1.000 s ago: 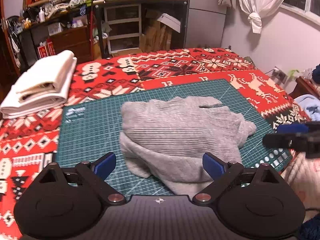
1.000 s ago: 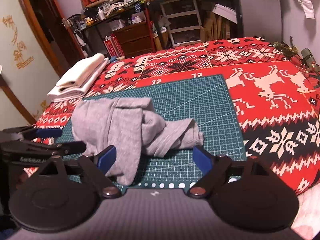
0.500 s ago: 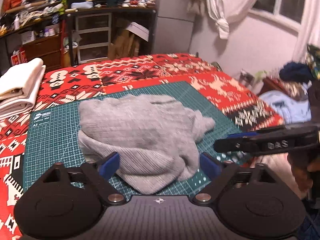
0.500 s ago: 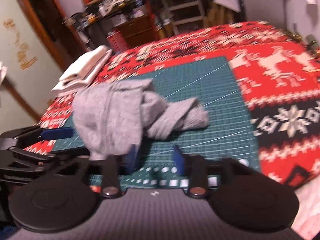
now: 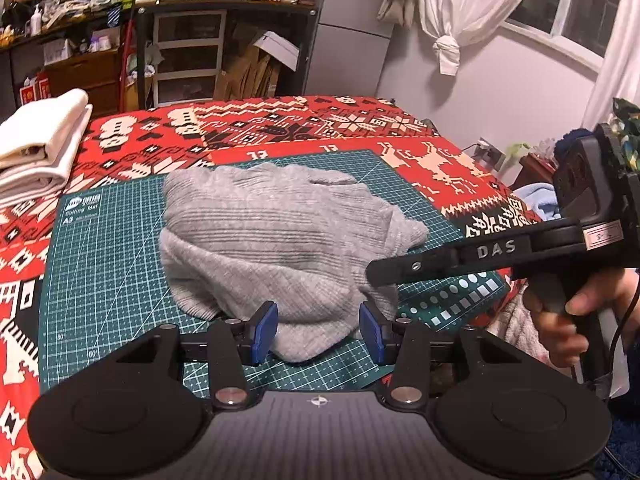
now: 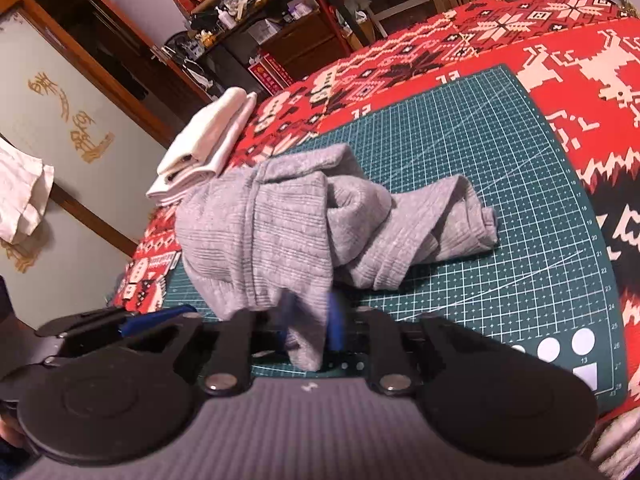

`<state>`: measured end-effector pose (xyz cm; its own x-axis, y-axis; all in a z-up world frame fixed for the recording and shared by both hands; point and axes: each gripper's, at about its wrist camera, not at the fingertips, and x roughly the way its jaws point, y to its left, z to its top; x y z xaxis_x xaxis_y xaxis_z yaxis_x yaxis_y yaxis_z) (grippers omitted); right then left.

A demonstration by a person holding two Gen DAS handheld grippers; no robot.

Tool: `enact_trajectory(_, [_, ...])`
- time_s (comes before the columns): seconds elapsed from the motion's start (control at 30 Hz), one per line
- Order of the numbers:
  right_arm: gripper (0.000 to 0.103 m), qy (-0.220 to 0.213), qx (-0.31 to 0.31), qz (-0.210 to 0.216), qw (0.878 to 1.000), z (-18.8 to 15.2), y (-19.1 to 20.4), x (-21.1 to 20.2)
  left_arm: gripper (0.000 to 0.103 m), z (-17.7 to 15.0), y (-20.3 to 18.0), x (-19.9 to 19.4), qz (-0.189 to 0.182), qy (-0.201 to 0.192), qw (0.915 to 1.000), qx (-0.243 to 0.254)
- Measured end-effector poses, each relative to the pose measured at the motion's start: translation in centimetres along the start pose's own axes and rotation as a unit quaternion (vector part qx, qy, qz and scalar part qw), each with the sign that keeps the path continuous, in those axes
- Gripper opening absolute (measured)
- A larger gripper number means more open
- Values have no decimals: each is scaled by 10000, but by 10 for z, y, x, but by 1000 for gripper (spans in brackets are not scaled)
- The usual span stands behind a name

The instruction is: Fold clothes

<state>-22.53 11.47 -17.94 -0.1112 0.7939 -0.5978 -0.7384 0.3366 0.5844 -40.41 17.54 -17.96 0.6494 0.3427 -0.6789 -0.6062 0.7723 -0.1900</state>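
Mat [image 5: 100, 248] print "A3" — right gripper [image 5: 370, 272] marked "DAS"

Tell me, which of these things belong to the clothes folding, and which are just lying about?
Part of the job:
crumpled grey ribbed knit sweater
green gridded cutting mat
left gripper
right gripper

Just lying about:
folded cream cloth stack
red patterned blanket
knotted white curtain
cluttered dark shelves

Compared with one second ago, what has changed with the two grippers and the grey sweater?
The right gripper closed from wide open onto the near hem of the grey sweater. The left gripper narrowed around the same edge, jaws still apart. The sweater stays crumpled on the green mat; the white stack is unmoved.
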Motion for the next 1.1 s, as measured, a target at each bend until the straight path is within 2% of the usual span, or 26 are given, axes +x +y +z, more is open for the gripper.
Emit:
enact_trajectory(0.13, [5,-212,-495,-43,9985,1,27,-15,45,-1,7,-6,42,-53,9999,-118])
enact_trajectory(0.3, [4,-255,-1333,177,9906,3,75,-13,41,0,15,-17,153,-162,9995,-238])
enact_trajectory(0.43, [3,-96,-1872,250,9820,2,106,7,41,-1,24,-26,177,-248,9987,-408])
enact_trajectory(0.63, [4,336,-1846,423,9813,11,126,62,41,-8,42,-44,409,-307,9964,-670])
enact_trajectory(0.73, [10,582,-1626,440,9840,14,122,82,41,-10,47,-49,372,-316,9962,-719])
enact_trajectory(0.87, [25,564,-1348,588,9875,21,113,73,41,-9,37,-48,213,-349,9985,-367])
enact_trajectory(1.03, [25,311,-981,650,9926,35,97,43,31,-11,16,-38,2,-325,9984,456])
enact_trajectory(1.1, [25,205,-804,642,9945,38,87,32,31,-13,8,-33,99,-272,9963,815])
